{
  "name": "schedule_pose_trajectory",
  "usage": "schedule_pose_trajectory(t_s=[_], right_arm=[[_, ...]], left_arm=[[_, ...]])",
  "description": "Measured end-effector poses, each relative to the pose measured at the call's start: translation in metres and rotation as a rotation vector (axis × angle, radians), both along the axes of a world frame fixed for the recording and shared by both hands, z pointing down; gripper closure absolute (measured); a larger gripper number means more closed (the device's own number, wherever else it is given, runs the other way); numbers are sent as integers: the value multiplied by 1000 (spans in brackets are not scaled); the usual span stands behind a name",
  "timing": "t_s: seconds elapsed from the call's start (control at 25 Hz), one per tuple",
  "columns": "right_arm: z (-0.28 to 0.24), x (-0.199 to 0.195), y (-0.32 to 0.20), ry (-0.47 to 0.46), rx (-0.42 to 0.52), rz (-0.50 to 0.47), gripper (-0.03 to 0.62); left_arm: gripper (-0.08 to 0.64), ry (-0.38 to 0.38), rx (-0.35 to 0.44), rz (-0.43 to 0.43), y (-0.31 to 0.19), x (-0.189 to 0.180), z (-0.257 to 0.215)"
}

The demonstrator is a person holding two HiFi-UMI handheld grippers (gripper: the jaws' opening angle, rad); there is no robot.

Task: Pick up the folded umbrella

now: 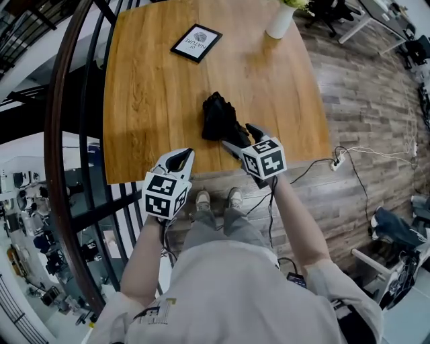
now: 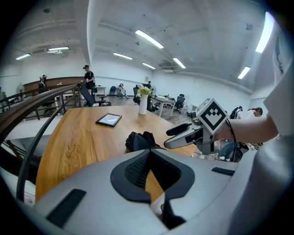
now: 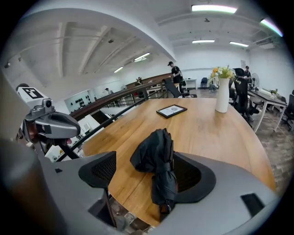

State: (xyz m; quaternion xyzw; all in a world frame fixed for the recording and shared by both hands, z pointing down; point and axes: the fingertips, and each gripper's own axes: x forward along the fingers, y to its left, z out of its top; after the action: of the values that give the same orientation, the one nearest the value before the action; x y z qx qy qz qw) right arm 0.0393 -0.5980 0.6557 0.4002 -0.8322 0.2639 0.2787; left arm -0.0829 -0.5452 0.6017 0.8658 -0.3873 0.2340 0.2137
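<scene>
On the wooden table [image 1: 154,80], the folded black umbrella [image 1: 218,117] lies between the outstretched right gripper's [image 1: 240,136] wide-apart jaws. The left gripper [image 1: 180,158], jaws together and empty, hovers beside it at the table's near edge.

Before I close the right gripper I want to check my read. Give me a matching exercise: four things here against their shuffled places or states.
Things:
1. umbrella
2. vase
3. frame
4. left gripper

Places or states:
A. lying flat on the far half of the table
B. shut and empty, at the table's near edge
C. between the open jaws of the right gripper
D. standing at the table's far edge

Pairs: 1-C, 2-D, 3-A, 4-B.
</scene>
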Motion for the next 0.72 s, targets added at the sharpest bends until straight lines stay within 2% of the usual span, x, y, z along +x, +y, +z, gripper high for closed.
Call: schedule_pose_trajectory(t_s=[0.16, 0.36, 0.52, 0.72], right_arm=[[43, 11, -19, 35, -49, -11, 190], [87, 12, -28, 81, -98, -32, 190], [114, 7, -22, 115, -131, -70, 190], [138, 13, -29, 183, -132, -93, 190]], left_arm=[[543, -38, -57, -11, -8, 7, 32], [543, -201, -55, 52, -4, 11, 54], [543, -183, -97, 37, 6, 15, 63], [543, -193, -113, 32, 12, 19, 64]])
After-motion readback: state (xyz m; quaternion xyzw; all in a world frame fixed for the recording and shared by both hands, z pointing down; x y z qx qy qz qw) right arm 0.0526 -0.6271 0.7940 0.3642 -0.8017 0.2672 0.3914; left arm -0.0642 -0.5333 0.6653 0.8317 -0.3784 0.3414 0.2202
